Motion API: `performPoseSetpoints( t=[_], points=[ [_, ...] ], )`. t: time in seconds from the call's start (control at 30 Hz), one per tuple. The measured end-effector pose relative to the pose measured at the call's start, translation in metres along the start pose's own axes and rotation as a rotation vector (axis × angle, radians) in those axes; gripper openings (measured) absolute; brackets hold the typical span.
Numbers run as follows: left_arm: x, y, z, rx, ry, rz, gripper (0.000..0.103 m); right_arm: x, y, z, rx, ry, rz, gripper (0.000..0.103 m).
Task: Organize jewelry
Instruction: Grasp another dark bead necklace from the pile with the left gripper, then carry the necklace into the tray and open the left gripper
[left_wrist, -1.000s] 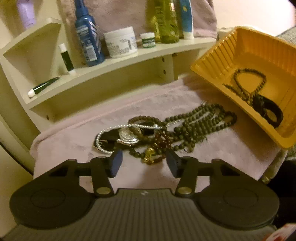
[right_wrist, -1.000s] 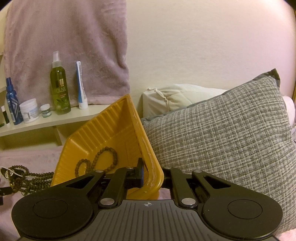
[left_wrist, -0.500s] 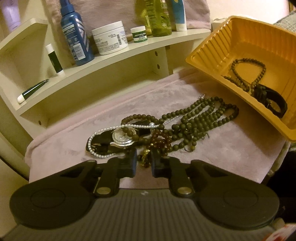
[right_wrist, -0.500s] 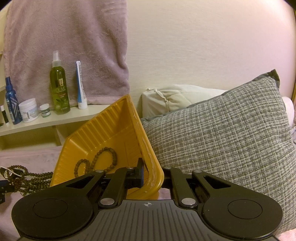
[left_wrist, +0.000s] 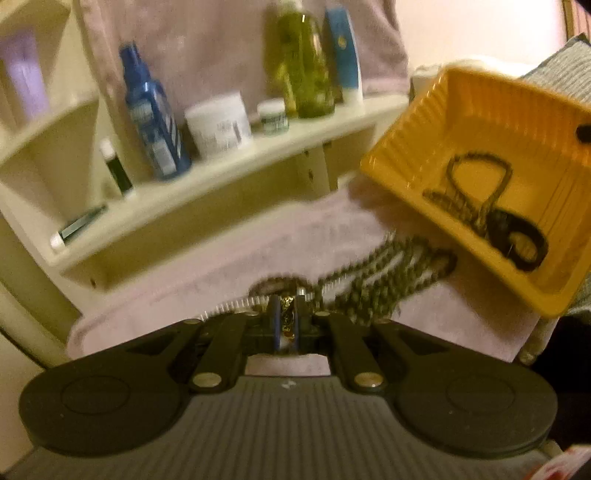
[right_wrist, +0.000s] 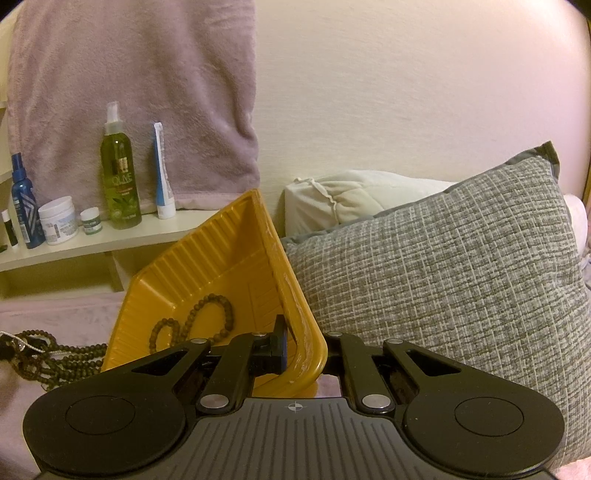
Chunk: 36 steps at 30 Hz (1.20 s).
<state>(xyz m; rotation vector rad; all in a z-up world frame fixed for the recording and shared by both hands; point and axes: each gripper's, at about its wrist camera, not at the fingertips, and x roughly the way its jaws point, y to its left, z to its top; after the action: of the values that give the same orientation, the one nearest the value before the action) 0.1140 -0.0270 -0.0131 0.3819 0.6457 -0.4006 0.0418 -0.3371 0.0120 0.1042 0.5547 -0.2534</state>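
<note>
My left gripper (left_wrist: 287, 325) is shut on a small gold-and-brown bead bracelet (left_wrist: 286, 322) from the jewelry pile. Behind it, long dark bead necklaces (left_wrist: 384, 269) lie on the pink towel (left_wrist: 258, 240); most of the pile is hidden by the fingers. The yellow tray (left_wrist: 417, 147) is tilted at the right and holds a bead bracelet (left_wrist: 476, 184) and a black band (left_wrist: 521, 243). My right gripper (right_wrist: 304, 350) is shut on the tray's rim (right_wrist: 295, 317). The bead bracelet (right_wrist: 207, 317) and the necklaces (right_wrist: 55, 354) show in the right wrist view too.
A cream shelf (left_wrist: 229, 166) behind the towel carries a blue bottle (left_wrist: 155, 122), a white jar (left_wrist: 218, 125), a green bottle (left_wrist: 306, 70) and a tube (left_wrist: 343, 55). A grey pillow (right_wrist: 443, 277) lies right of the tray, against the wall.
My left gripper moved forward onto the pile and closed on the gold-brown bracelet, then lifted a little. The right gripper and the tray have stayed still.
</note>
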Motion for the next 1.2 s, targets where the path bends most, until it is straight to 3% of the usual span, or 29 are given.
performPoseSetpoints(
  t=[0.3, 0.53, 1.2],
  points=[
    [-0.025, 0.006, 0.038, -0.007, -0.086, -0.037, 0.006, -0.001, 0.0, 0.001, 0.001, -0.002, 0.001, 0.009],
    [-0.029, -0.007, 0.049, -0.006, -0.107, -0.081, 0.006, -0.002, 0.0, 0.001, 0.004, -0.004, 0.003, 0.009],
    [-0.019, -0.099, 0.085, 0.014, -0.151, -0.356, 0.006, -0.002, 0.0, 0.0, 0.022, -0.004, 0.007, 0.009]
  ],
)
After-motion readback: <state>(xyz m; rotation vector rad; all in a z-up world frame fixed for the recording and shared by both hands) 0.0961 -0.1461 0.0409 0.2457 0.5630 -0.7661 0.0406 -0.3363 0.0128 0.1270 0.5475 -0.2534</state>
